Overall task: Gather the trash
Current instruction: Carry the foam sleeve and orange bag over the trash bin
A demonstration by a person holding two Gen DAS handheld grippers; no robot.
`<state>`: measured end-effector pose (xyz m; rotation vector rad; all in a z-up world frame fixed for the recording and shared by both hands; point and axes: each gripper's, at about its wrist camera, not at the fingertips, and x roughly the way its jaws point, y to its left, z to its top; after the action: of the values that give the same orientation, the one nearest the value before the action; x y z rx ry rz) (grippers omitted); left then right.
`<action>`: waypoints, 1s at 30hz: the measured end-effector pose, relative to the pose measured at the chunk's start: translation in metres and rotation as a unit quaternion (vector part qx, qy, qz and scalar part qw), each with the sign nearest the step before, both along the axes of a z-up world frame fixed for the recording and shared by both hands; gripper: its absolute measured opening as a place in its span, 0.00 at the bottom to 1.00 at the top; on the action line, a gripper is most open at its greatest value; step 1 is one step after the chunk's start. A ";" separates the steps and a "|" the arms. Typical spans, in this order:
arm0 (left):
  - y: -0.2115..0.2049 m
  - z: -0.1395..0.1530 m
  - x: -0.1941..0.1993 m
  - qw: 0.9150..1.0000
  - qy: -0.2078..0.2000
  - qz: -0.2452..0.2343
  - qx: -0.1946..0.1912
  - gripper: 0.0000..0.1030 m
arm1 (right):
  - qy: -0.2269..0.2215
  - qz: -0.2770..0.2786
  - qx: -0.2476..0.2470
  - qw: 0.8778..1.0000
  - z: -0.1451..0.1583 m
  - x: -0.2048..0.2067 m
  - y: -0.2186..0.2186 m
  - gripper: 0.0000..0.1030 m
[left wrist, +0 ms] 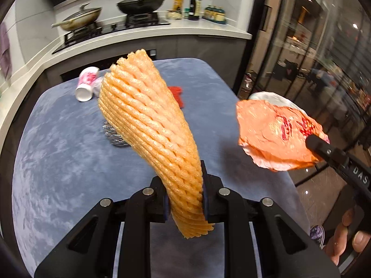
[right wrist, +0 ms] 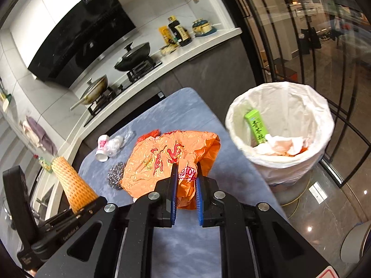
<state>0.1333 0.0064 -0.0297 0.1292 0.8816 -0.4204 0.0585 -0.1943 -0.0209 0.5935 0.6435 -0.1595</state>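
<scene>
My left gripper (left wrist: pixel 185 199) pinches the light, soft foam net (left wrist: pixel 148 125) near its end, and my right gripper (right wrist: pixel 186 185) clamps the thin, crinkly orange bag (right wrist: pixel 162 162) at its edge.

We see only part of the steel scourer (left wrist: pixel 115 136) in the left wrist view, since the orange foam net (left wrist: pixel 150 139) covers its right side, and the red scrap (left wrist: pixel 177 96) farther back is likewise half hidden. The print on the paper cup (left wrist: pixel 86 83) is too blurred for us to read. In the right wrist view the orange bag (right wrist: pixel 162 162) hides the scourer's right edge, and the bin liner (right wrist: pixel 299 157) hides the outside of the bin.
</scene>
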 end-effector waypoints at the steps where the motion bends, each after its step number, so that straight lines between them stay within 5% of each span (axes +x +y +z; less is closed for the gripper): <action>1: -0.003 0.000 0.000 1.000 0.000 -0.004 0.001 0.19 | -0.002 -0.005 0.000 1.000 0.001 -0.004 -0.005 0.12; 30: -0.130 -0.006 -0.029 0.990 -0.018 -0.135 0.047 0.19 | -0.016 -0.122 -0.021 0.992 0.008 -0.057 -0.116 0.12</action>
<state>0.1048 -0.1232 -0.0353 0.3454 0.8504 -0.6273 0.0017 -0.3102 -0.0131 0.6321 0.5345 -0.3903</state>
